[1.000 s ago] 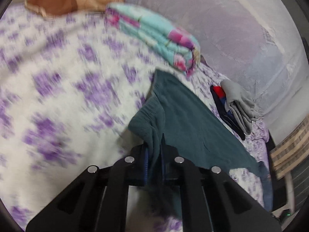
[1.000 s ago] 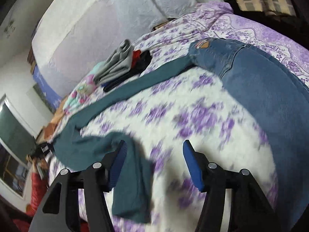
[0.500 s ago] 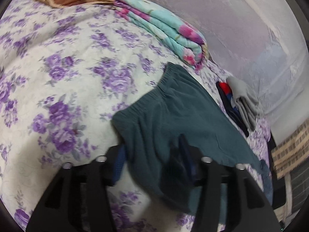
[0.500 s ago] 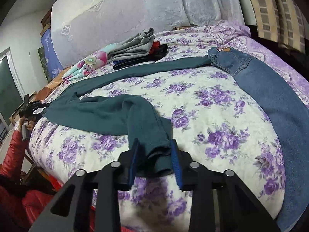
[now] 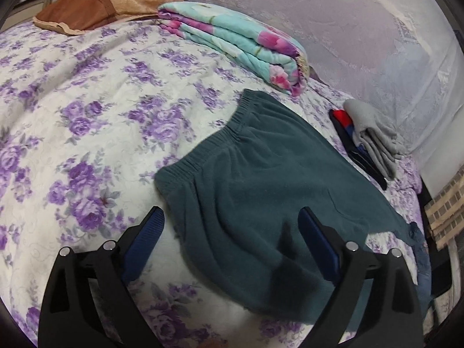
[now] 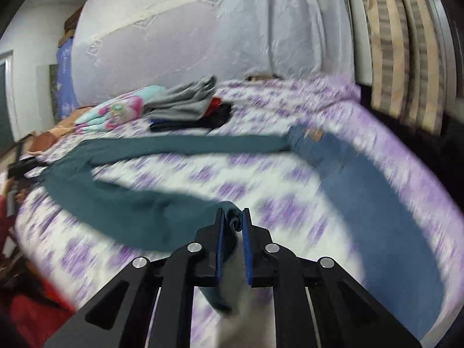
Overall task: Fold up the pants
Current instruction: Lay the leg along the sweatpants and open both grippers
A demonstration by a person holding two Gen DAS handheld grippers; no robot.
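Dark teal pants (image 5: 261, 185) lie on the purple-flowered bedspread (image 5: 87, 101), waistband toward the left. My left gripper (image 5: 232, 240) hovers over the waist end, its jaws still opening wide, the blue pads clear of the fabric. In the right wrist view the same teal pants (image 6: 139, 203) stretch across the bed, one leg running far right and the near leg curving toward me. My right gripper (image 6: 232, 217) is closing on that near leg's hem, which is bunched between its blue pads and lifted off the bed.
A folded turquoise floral blanket (image 5: 232, 43) and a brown pillow (image 5: 87, 11) lie at the head of the bed. Folded grey, red and dark clothes (image 5: 368, 139) sit by the draped wall. Blue jeans (image 6: 377, 203) lie on the right of the bed.
My left gripper let go of the waistband and opened wide; the waist now lies flat. My right gripper closed on the near leg's hem and lifted it.
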